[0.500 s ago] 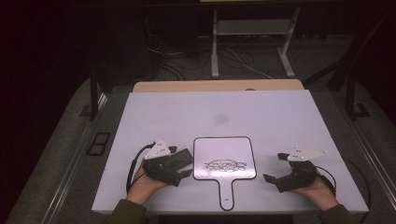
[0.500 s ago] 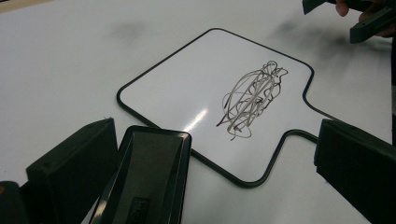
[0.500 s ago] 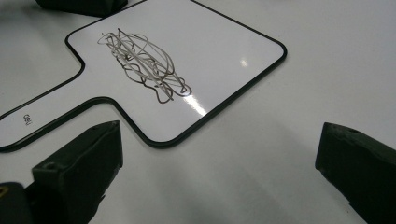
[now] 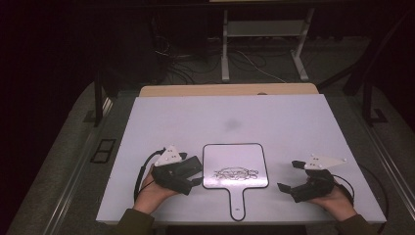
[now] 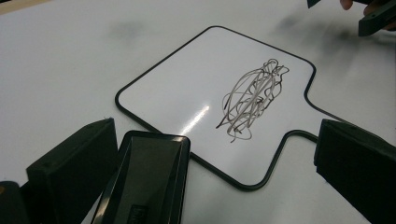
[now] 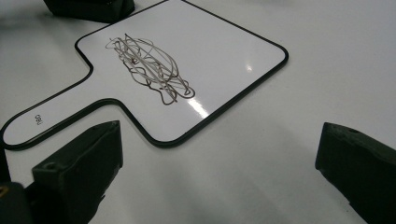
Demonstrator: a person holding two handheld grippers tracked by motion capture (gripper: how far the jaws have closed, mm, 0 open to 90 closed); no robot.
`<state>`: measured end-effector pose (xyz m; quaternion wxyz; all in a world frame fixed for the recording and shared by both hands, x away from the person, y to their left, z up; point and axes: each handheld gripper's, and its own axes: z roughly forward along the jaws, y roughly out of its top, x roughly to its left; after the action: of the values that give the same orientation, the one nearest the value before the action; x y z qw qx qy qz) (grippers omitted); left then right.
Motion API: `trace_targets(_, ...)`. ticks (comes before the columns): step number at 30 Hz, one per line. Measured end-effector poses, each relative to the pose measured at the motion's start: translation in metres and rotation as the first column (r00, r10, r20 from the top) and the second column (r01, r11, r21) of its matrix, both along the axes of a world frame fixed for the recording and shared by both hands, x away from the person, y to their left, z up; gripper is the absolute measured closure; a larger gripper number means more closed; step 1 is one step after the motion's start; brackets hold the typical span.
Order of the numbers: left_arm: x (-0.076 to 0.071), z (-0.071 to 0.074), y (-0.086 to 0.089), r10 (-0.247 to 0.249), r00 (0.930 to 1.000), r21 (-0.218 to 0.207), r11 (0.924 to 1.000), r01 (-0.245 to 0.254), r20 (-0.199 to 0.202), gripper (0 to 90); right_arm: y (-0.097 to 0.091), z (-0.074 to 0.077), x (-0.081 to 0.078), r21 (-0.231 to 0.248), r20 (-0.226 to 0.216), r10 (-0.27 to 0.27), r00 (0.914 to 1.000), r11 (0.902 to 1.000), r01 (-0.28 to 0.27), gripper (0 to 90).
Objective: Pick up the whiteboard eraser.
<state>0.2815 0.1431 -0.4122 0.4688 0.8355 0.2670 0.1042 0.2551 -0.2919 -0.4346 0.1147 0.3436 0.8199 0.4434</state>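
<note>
Whiteboard [image 4: 236, 166] is laid flat near the front of the table [image 4: 293, 127], between the two grippers, with its handle [image 4: 238, 208] reaching almost to the front edge. A scribble [image 4: 236, 173] is drawn low on its face.

The left gripper [image 4: 193, 172] is held with its jaws spread wide; the eraser [image 4: 185, 165] lies between them, close against one jaw and well apart from the other, so it is not gripped. The right gripper [image 4: 289, 175] is likewise spread, with nothing between its jaws, and is kept to the right of the board.

Several risks can be judged. If the jaws are closed off-centre, the eraser could be tipped or squeezed out sideways. As the board is not pinned down, it could be pushed along the smooth table by a wiping stroke, and the handle could be carried over the front edge. The board's raised rim could catch the eraser when it is slid on.

Ample open room is left behind the board and to both sides; little is left in front.
</note>
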Motion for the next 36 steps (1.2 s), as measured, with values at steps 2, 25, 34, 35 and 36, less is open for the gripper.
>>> trace_targets(2,0.001,0.001,0.0,-0.005,1.0,0.0,1.0,0.005,-0.001,0.0,0.0,0.0,-0.001,0.0,-0.002,-0.004,1.0,1.0,0.004,0.0)
trace_targets(25,0.021,0.006,0.005,0.004,0.9998,0.007,1.0,-0.003,-0.018,0.0,-0.001,0.001,0.001,0.029,0.005,-0.013,0.9999,0.9995,0.013,0.0)
trace_targets(34,0.035,0.007,0.008,0.015,0.9999,0.032,0.9994,-0.015,0.002,0.0,-0.002,0.0,0.001,0.032,0.006,-0.018,0.9998,0.9993,0.018,0.0)
trace_targets(35,0.035,0.007,0.008,0.015,0.9999,0.032,0.9994,-0.015,0.002,0.0,-0.001,0.0,0.001,0.033,0.006,-0.016,0.9998,0.9993,0.016,0.0)
trace_targets(36,0.035,0.006,0.008,0.008,1.0,0.041,0.9991,-0.008,-0.002,0.0,-0.001,0.0,0.002,0.033,0.008,-0.014,0.9999,0.9994,0.013,0.0)
